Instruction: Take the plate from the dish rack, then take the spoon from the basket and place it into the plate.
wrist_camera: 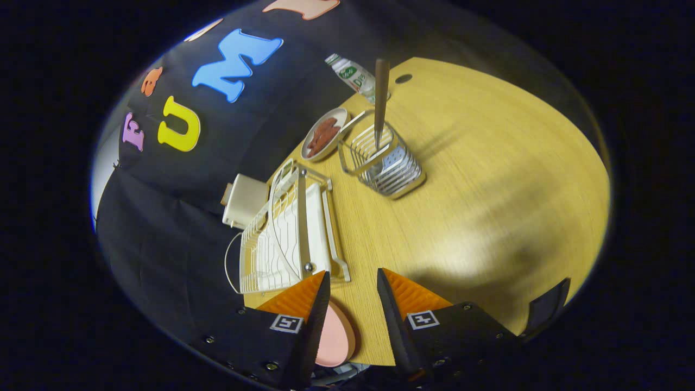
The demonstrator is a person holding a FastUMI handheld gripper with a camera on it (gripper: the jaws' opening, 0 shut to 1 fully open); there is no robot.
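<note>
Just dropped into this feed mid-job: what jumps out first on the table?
The wire basket stands out beyond the fingers, with a spoon sticking upright out of it. Nearer, just ahead of the fingers, sits the white dish rack at the table's edge. A pink plate lies flat on the table by the near finger, and the gripper is open, holding nothing.
</note>
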